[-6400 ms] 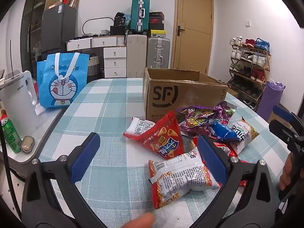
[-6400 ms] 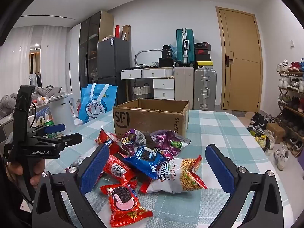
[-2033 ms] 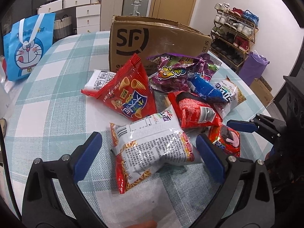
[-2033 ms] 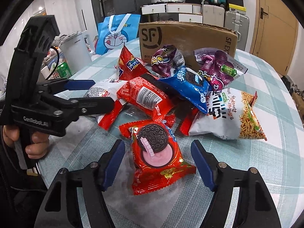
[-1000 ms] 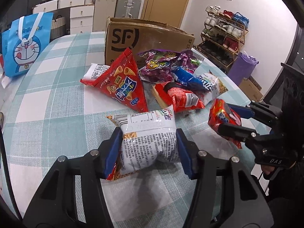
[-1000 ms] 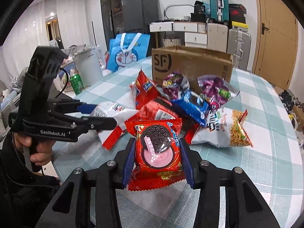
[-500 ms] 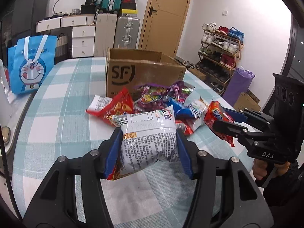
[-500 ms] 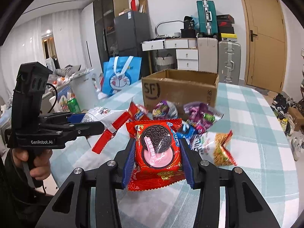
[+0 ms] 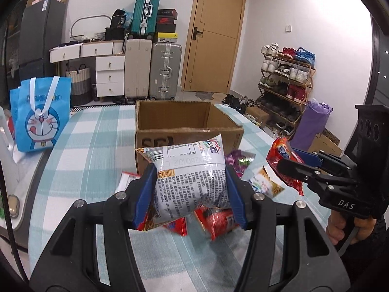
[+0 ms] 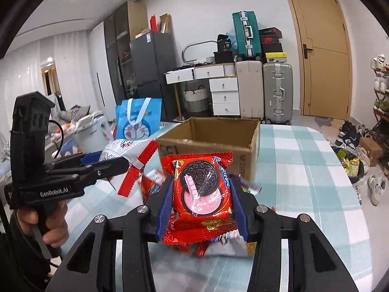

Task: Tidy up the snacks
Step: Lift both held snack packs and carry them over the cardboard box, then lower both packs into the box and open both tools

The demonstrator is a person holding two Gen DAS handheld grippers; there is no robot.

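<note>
While our left gripper (image 9: 190, 189) clamps a white crinkled noodle-snack bag (image 9: 189, 180), our right gripper (image 10: 201, 203) clamps a red Oreo packet (image 10: 201, 189); both hover before the open brown cardboard box (image 9: 187, 131).

Glossy foil snack packs (image 9: 192, 180) (image 10: 203, 192), matt cardboard box (image 9: 184, 119), cloth-covered table (image 9: 92, 150).

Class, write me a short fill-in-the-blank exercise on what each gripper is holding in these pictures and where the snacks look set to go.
1. The right gripper is shut on a red packet showing an ______ cookie.
2. The left gripper clamps a white snack bag lifted ______ the table.
3. The open cardboard box bears the printed letters ______.

Missing words: Oreo; above; SF
</note>
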